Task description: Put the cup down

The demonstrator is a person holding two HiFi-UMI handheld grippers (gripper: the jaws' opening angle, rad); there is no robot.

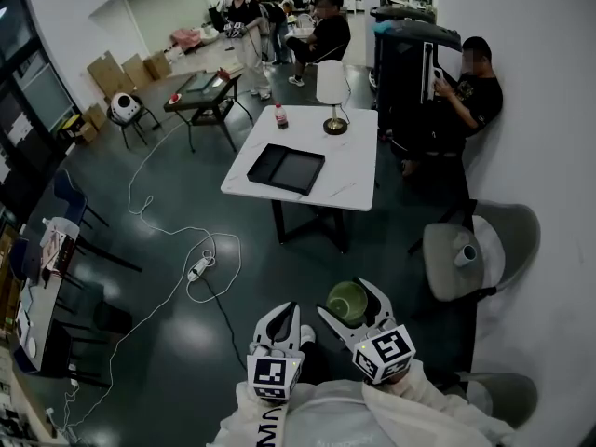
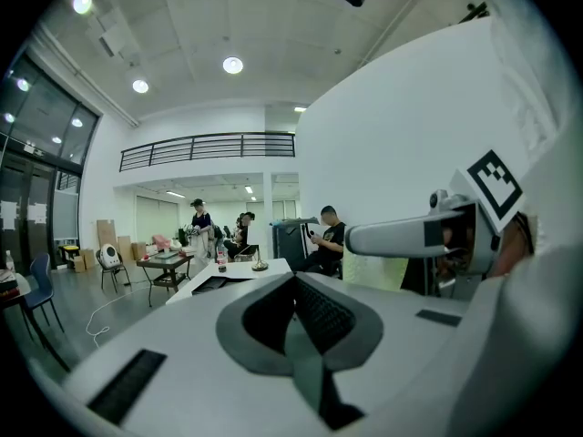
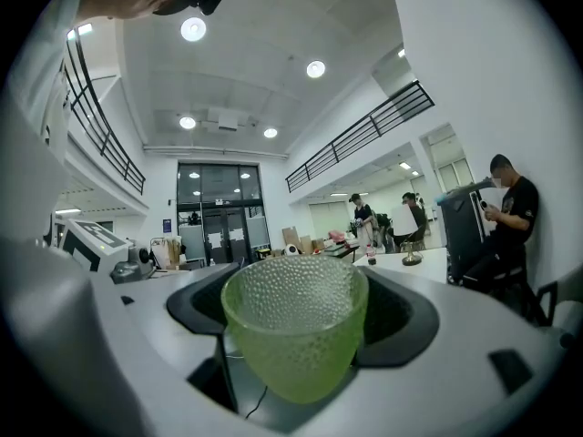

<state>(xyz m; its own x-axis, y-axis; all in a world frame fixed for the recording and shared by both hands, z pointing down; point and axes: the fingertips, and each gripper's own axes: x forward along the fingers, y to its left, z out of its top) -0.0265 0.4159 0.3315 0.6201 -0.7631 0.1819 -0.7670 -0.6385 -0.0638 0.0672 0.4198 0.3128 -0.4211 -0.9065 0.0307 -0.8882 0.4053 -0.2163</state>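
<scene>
1. Head view first: finds the right gripper (image 1: pixel 347 298) with jaws spread wide and pressed on either side of the green cup (image 1: pixel 346 304), mouth up, so gripping it. Finds the left gripper (image 1: pixel 282 317) just beside it, jaws together on nothing.
2. Places the white table (image 1: pixel 358 180) well ahead of both grippers, across open floor. Judges it the likely spot for setting down (task names no place), so calls for a forward carry before any lowering.
3. Reads the cup's long axis as upright, crossing the roughly level jaws; should be kept that way until the base meets a surface.
4. Counts the right hand as the one that matters: has the cup already, and sits no farther from the table than the left.
5. Right gripper view: confirms the grip up close, pads against the pebbled wall, rim standing above them. Hides the floor and most of the table behind the glass.
6. Left gripper view: confirms those jaws shut and bare, with the table far ahead. Gives only a pale green patch beyond the other gripper's jaw, probably the cup.
7. Gets the tabletop layout from head view alone: black tray (image 1: pixel 286 168), lamp (image 1: pixel 332 91) and bottle (image 1: pixel 280 116) farther off, with bare top toward the nearer right corner.
</scene>
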